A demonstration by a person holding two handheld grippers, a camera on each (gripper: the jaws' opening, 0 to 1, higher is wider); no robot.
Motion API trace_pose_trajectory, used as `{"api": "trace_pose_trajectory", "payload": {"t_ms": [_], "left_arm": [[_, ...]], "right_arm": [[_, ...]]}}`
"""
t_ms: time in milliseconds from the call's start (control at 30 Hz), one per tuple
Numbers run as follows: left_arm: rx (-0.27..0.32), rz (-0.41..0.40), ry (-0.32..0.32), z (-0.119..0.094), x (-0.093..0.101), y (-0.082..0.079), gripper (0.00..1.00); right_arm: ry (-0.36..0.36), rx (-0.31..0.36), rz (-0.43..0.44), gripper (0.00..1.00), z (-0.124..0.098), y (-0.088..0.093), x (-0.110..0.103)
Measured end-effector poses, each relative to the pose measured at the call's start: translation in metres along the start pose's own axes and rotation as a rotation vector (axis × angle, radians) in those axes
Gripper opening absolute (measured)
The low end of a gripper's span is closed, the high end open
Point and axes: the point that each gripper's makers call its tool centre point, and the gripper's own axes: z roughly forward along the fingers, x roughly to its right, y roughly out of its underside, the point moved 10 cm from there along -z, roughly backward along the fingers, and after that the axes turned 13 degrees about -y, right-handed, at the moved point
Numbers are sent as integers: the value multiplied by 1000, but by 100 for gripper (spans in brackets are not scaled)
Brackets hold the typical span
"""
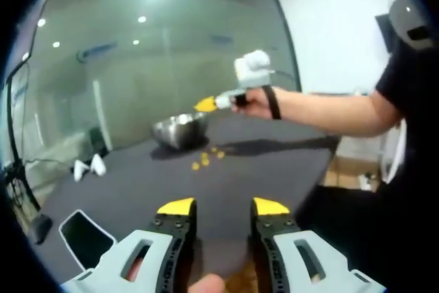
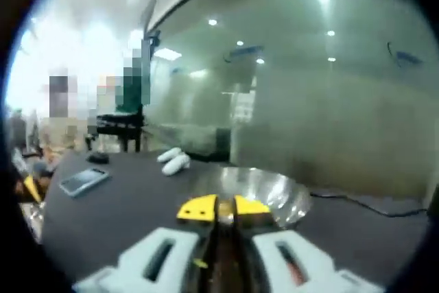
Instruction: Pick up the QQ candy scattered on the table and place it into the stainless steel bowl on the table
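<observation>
Hovering over the stainless steel bowl (image 2: 257, 193), right gripper (image 2: 223, 208) nearly closed.

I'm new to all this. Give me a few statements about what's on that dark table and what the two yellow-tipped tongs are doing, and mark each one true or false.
1. The shiny stainless steel bowl stands upright on the dark grey table. True.
2. The left tongs are clamped on a candy. False: their jaws stand apart with nothing between them.
3. Small yellow candies lie scattered on the table near the bowl. True.
4. The right tongs hang far from the bowl. False: their tips, nearly closed, are right at the bowl's rim.
5. A flat phone-like slab lies on the table. True.
</observation>
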Motion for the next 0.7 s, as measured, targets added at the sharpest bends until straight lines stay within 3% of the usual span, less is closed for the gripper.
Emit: {"api": "trace_pose_trajectory", "payload": {"t_ms": [300, 600, 700], "left_arm": [[-1, 6, 4, 1, 1, -1, 33], [4, 4, -13, -3, -4, -4, 33], [-1, 4, -13, -3, -4, -3, 33]], "right_arm": [[11, -33, -28, 9, 37, -15, 18], [24, -48, 4, 10, 51, -6, 26], [32, -61, 20, 22, 49, -2, 27]]}}
